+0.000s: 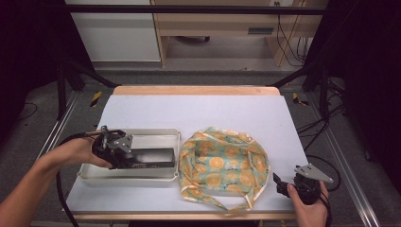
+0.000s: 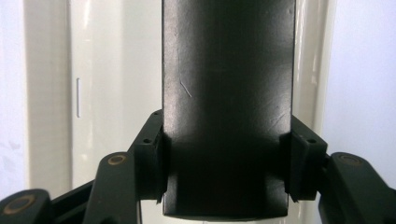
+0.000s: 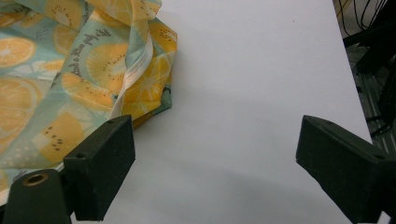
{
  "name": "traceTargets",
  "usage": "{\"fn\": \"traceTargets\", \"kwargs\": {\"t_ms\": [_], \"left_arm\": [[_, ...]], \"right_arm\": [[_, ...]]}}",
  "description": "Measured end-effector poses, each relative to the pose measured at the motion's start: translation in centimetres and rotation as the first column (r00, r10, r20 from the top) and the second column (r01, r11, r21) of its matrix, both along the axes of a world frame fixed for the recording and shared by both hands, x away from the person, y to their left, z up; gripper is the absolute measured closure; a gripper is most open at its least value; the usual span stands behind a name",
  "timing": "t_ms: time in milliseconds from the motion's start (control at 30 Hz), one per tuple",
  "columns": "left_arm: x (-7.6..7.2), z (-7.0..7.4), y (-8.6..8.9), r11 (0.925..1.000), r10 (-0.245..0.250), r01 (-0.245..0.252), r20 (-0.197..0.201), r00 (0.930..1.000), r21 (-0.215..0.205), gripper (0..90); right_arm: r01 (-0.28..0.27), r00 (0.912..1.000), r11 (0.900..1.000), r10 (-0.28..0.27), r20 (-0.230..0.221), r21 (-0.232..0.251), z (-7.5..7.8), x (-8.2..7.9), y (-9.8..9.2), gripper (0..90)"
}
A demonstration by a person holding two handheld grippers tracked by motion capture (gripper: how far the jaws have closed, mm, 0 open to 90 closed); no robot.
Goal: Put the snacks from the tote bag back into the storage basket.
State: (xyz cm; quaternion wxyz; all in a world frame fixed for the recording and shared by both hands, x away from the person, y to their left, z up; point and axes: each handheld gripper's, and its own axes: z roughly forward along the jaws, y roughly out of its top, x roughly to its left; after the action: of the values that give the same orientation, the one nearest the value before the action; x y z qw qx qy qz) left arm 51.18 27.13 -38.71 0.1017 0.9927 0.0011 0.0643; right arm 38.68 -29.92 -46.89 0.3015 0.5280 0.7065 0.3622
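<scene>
The left gripper (image 1: 124, 152) lies low over a shallow white tray (image 1: 142, 177) at about eight o'clock on the counter (image 1: 198, 109), its jaws clamped on the two long sides of a black rectangular box (image 1: 150, 157). In the left gripper view the pads (image 2: 156, 154) press flat against that box (image 2: 229, 93) from either side, about half closed, with the pale tray wall (image 2: 98, 93) behind it. The box sits inside the tray, lying lengthwise and pointing toward three o'clock.

Just beside the tray, at about five o'clock on the counter, a crumpled cloth bag printed with orange slices (image 1: 222, 163) is spread open. The right gripper (image 1: 280, 183) rests near the counter's near right corner, at four o'clock of the bag. Its jaws stand wide apart with nothing between them; in the right gripper view the bag's edge (image 3: 93, 70) lies just past the left pad (image 3: 105, 163), over bare counter (image 3: 243, 93).
</scene>
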Motion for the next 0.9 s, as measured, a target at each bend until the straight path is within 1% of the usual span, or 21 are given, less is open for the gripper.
{"fn": "traceTargets", "kwargs": {"t_ms": [233, 300, 367, 433, 467, 567, 600, 700, 733, 900], "left_arm": [[0.2, -0.2, -0.1, 0.9999, 0.002, -0.002, -0.007, 1.0000, -0.011, 43.6], [0.2, -0.5, -0.3, 0.9999, -0.009, 0.009, -0.013, 0.9999, -0.014, 43.6], [0.3, -0.6, -0.5, 0.9997, -0.020, 0.020, -0.015, 0.9997, -0.014, 43.6], [0.3, -0.7, -0.5, 0.9997, -0.020, 0.020, -0.017, 0.9997, -0.014, 43.6], [0.5, -0.8, -0.5, 0.9998, -0.020, 0.020, -0.020, 0.9996, -0.007, 43.6], [0.6, -0.9, -0.4, 0.9997, -0.021, 0.021, -0.023, 0.9995, -0.010, 43.6], [0.6, -1.1, -0.3, 0.9997, -0.014, 0.014, -0.030, 0.9994, -0.023, 43.6], [0.6, -1.3, -0.3, 0.9995, -0.015, 0.014, -0.033, 0.9993, -0.027, 43.6], [0.6, -1.5, -0.3, 0.9993, -0.017, 0.015, -0.041, 0.9990, -0.034, 43.6], [0.6, -2.0, -0.1, 0.9992, -0.023, 0.021, -0.051, 0.9985, -0.033, 43.6]], "right_arm": [[-0.007, 1.0000, 1.000, 0.007, 0.003, -0.003, 0.0, 0.0, 0.0, 12.3], [-0.006, 1.0000, 1.000, 0.006, 0.001, -0.003, 0.0, 0.0, 0.1, 12.3], [-0.006, 1.0000, 1.000, 0.006, 0.002, -0.004, 0.0, 0.1, 0.0, 12.3], [-0.006, 1.0000, 1.000, 0.006, 0.002, -0.004, 0.0, 0.1, 0.0, 12.3], [-0.006, 1.0000, 1.000, 0.006, 0.002, -0.004, 0.0, 0.0, 0.0, 12.3], [-0.008, 1.0000, 1.000, 0.008, 0.001, -0.003, 0.0, 0.0, 0.1, 12.3], [-0.010, 1.0000, 1.000, 0.010, 0.001, -0.004, 0.0, 0.0, 0.0, 12.3], [-0.009, 1.0000, 1.000, 0.009, -0.003, -0.003, 0.0, 0.1, 0.1, 12.3], [-0.009, 0.9999, 1.000, 0.009, -0.006, -0.003, 0.0, 0.1, 0.1, 12.3], [-0.012, 0.9999, 1.000, 0.012, -0.008, -0.004, 0.0, 0.1, 0.1, 12.3]]}}
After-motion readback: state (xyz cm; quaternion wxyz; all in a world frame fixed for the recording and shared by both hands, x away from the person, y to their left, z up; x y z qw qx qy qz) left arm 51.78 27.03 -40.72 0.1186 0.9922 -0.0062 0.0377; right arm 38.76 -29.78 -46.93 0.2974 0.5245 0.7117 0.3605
